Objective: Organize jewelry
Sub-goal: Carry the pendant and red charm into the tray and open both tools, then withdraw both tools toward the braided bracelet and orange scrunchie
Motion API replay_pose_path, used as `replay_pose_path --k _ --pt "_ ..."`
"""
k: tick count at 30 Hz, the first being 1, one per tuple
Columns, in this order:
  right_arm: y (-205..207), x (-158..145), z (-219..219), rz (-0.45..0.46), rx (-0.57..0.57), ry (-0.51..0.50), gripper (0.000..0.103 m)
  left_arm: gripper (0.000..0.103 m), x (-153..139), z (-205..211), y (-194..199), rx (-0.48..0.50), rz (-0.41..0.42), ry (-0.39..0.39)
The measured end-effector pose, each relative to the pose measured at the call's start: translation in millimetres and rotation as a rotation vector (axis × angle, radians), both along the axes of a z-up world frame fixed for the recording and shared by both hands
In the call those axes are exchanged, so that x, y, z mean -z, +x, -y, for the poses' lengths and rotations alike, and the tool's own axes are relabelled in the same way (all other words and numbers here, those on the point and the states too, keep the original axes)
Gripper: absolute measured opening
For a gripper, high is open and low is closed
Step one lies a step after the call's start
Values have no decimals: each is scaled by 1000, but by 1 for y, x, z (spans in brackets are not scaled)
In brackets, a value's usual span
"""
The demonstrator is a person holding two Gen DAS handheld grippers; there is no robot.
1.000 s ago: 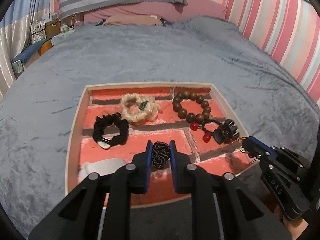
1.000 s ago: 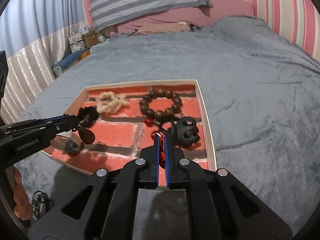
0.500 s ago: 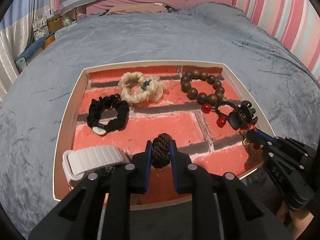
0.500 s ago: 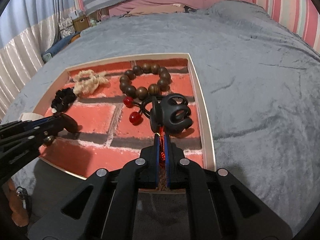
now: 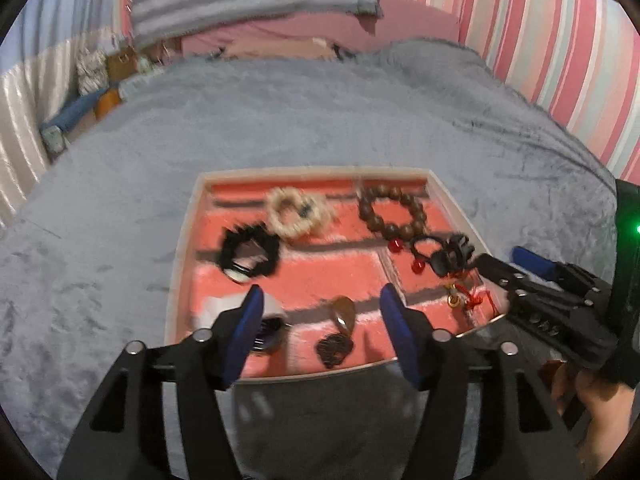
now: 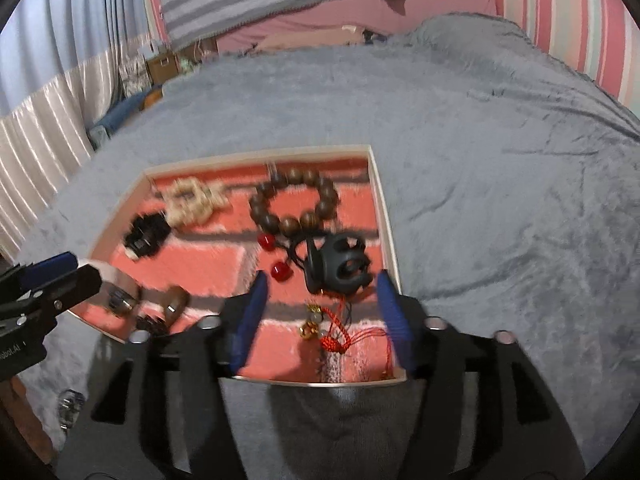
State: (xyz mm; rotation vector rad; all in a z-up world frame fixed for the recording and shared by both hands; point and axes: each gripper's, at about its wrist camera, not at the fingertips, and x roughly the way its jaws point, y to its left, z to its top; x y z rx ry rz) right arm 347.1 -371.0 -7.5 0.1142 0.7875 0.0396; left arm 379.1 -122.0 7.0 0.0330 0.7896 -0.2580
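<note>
We hold both tongs wide apart and empty over the near edge of the tray (image 5: 182, 248). Between the left gripper (image 5: 322, 312) blades lies the dark knotted pendant (image 5: 335, 348); between the right gripper (image 6: 320, 300) blades lies the red tassel charm (image 6: 334, 334), just below the black claw clip (image 6: 340, 264). We judge both pieces as just placed; next we must back off and find anything left outside. Only the right view shows a small metal item (image 6: 71, 402) on the blanket, left of the tray; the left view alone shows the white band (image 5: 224, 306).
</note>
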Motion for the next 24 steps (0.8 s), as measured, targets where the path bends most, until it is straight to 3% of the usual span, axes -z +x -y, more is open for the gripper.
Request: replay_pose_path --k 2,6,9,14,24 --pt "-9 -13 3 31 8 -5 83 82 -14 -12 -11 -28 41 4" --pt "-31 -33 5 87 19 -36 99 87 -34 -40 -35 -62 82 -10" --pt "-48 -40 6 104 23 -63 99 90 -42 -56 -55 -118 128 26" --pt "-83 -45 5 127 27 -130 99 92 -51 -84 -91 -155 174 -6" --pt "-162 -42 22 172 91 -167 99 99 -43 -100 -146 -125 192 -7"
